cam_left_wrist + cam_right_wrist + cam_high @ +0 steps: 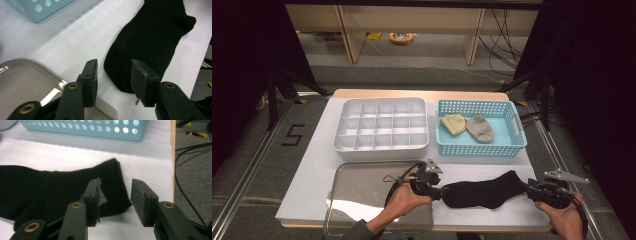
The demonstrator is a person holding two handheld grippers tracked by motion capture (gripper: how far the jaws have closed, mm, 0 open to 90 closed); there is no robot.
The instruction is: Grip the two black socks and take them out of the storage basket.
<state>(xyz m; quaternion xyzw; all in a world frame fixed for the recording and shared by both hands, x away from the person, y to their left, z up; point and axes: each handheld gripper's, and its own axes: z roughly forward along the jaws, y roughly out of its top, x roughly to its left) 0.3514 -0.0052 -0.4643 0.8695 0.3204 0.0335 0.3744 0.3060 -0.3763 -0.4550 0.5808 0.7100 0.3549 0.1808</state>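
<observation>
Left gripper (113, 75) released over black sock (150, 42) toe, right gripper (115, 195) released astride its cuff

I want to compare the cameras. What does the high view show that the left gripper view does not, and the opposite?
High view alone: the white divided organizer, two socks in the blue basket, and the right gripper at the black sock's cuff. Left gripper view alone: the left gripper, jaws open, at the sock's toe end. Both: the sock, the basket, the metal tray.

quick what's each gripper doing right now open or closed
Left gripper: open, jaws at the toe end of the black sock.
Right gripper: open at the sock's cuff.
</observation>
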